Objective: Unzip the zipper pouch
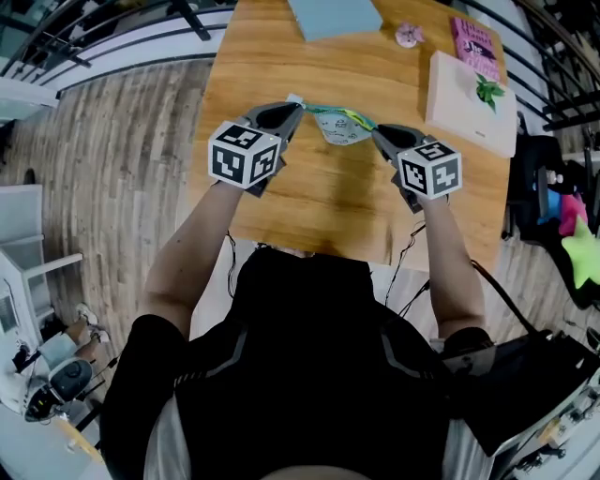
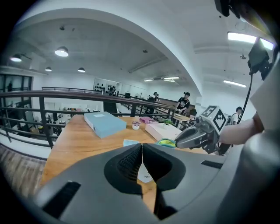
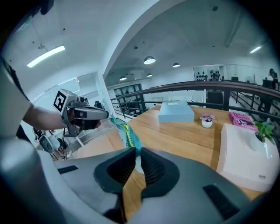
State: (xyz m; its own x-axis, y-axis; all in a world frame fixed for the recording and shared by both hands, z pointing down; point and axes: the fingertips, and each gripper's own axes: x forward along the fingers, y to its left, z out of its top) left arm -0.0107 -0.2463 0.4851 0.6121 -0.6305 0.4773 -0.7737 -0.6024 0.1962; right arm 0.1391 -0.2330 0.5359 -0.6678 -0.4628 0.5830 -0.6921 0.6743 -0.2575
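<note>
holding a zipper pouch [image 1: 339,127] stretched between both grippers, over the wooden table [image 1: 319,202].
clamping its left corner with the left gripper [image 1: 299,107], fingers pressed fully together; pinching the teal zipper edge at the right end with the right gripper [image 1: 376,132], fingers closed on it. behind, a light blue box [image 1: 335,16].

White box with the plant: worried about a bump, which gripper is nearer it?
Right. The right gripper sits beside the white box, clamped on the zipper pouch; the left gripper holds the pouch's far end.
</note>
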